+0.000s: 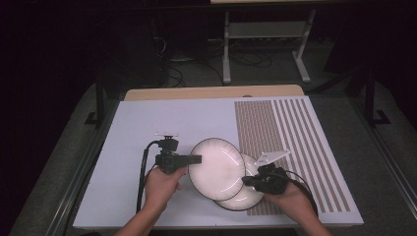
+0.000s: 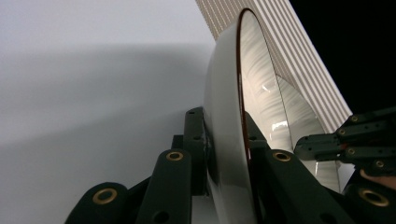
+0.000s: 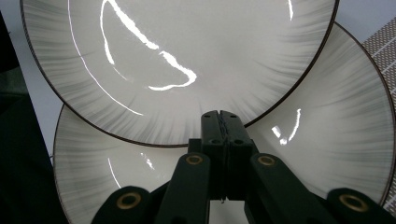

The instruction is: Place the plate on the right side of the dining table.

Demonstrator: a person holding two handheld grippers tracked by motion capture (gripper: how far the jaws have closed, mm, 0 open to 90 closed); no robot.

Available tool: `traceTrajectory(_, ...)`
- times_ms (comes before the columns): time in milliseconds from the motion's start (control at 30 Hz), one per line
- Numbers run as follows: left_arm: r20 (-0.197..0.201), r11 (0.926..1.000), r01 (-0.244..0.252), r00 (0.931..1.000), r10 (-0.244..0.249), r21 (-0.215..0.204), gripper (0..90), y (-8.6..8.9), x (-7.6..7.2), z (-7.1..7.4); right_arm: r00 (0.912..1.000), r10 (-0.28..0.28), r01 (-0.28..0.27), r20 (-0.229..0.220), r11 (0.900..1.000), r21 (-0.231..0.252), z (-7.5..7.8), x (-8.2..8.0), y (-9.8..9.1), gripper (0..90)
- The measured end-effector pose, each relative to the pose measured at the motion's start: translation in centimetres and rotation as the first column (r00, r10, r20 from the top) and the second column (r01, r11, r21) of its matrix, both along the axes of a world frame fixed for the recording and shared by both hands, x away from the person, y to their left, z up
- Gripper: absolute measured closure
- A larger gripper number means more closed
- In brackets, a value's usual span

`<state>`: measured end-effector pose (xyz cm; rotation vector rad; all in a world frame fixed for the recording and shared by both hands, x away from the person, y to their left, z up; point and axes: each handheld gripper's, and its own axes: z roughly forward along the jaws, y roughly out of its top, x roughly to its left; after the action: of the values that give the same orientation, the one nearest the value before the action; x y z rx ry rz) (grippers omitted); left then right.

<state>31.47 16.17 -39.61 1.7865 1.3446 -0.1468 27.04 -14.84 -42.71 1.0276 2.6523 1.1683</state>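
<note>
Two plates overlapping low in the middle of the frame, a tool at each.

At centre left of the high view the left tool points right and is clamped on the left rim of the top plate; the left gripper view shows that rim pinched between its jaws, the plate edge-on. The top plate lies over the upper left part of the bottom plate, which rests on the white table at the edge of the striped mat. At lower right the right tool has its jaws pressed together, empty, over the bottom plate; its tips sit at the top plate's edge.
</note>
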Motion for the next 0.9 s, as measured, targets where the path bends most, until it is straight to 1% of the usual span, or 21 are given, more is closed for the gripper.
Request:
traceTrajectory(200,-0.036,0.9988,-0.032,0.9989,0.031,-0.037,80.3,0.2,0.1,-0.4,0.9999,-0.015,0.015,0.004,0.9998,0.01,0.2,0.0,-0.3,87.4)
traceTrajectory(300,-0.067,0.9966,-0.053,0.9965,0.049,-0.062,80.3,0.5,0.3,-0.8,0.9998,-0.018,0.017,0.007,0.9996,0.021,0.2,0.0,-0.4,86.8)
traceTrajectory(367,-0.093,0.9937,-0.07,0.9938,0.061,-0.088,80.3,0.8,0.4,-1.2,0.9996,-0.026,0.025,0.008,0.9992,0.029,0.3,0.0,-0.5,86.7)
traceTrajectory(433,-0.11,0.9907,-0.085,0.9912,0.074,-0.106,80.3,0.9,0.4,-1.4,0.9994,-0.034,0.034,0.009,0.9988,0.034,0.3,0.1,-0.7,85.4)
traceTrajectory(500,-0.119,0.9891,-0.092,0.9897,0.079,-0.114,80.3,1.1,0.4,-1.6,0.9989,-0.046,0.046,0.005,0.9982,0.038,0.3,0.1,-0.8,84.4)
traceTrajectory(633,-0.142,0.9833,-0.116,0.9853,0.096,-0.141,80.3,1.2,0.4,-2.0,0.9972,-0.075,0.074,0.005,0.9953,0.062,0.3,0.0,-0.9,82.8)
traceTrajectory(767,-0.161,0.9777,-0.132,0.9813,0.106,-0.163,80.3,1.3,0.3,-2.3,0.9928,-0.119,0.118,0.011,0.9884,0.096,0.5,-0.2,-1.1,78.1)
traceTrajectory(833,-0.165,0.9762,-0.134,0.9807,0.106,-0.171,80.3,1.2,0.2,-2.5,0.9878,-0.155,0.152,0.016,0.9813,0.118,0.6,-0.2,-1.3,77.4)
traceTrajectory(900,-0.169,0.9725,-0.146,0.9789,0.116,-0.181,80.3,1.1,0.1,-2.5,0.9802,-0.197,0.193,0.017,0.9709,0.142,0.6,-0.3,-1.4,75.2)
